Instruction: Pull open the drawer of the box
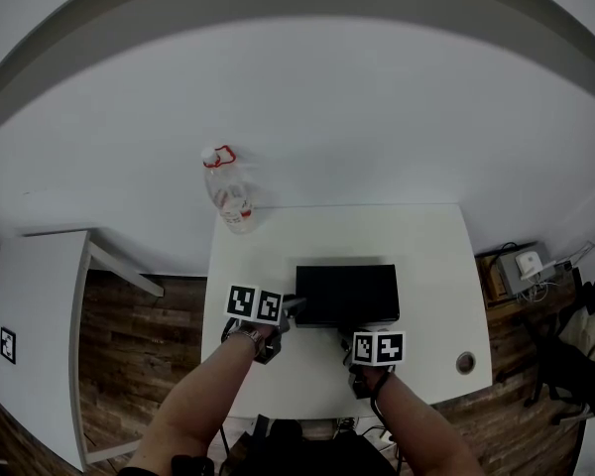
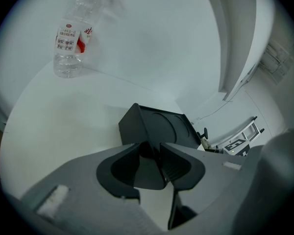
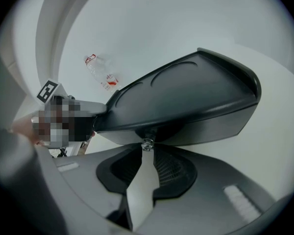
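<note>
A black box [image 1: 347, 294] lies in the middle of the white table [image 1: 426, 246]. My left gripper [image 1: 290, 305] is at its near left corner. In the left gripper view that corner of the box [image 2: 157, 124] runs down between the jaws of the left gripper [image 2: 151, 153], and both pads sit against it. My right gripper [image 1: 369, 330] is at the box's front face. In the right gripper view the box [image 3: 186, 99] fills the upper half, and the right gripper [image 3: 147, 148] has its tips closed on a small shiny drawer knob [image 3: 147, 144]. I see no drawer standing out from the box.
A clear plastic bottle [image 1: 230, 191] with a red cap ring stands at the table's far left corner. A cable hole [image 1: 465, 362] sits near the front right edge. A second white table [image 1: 35, 335] stands to the left, and a low cabinet [image 1: 516, 271] on the floor to the right.
</note>
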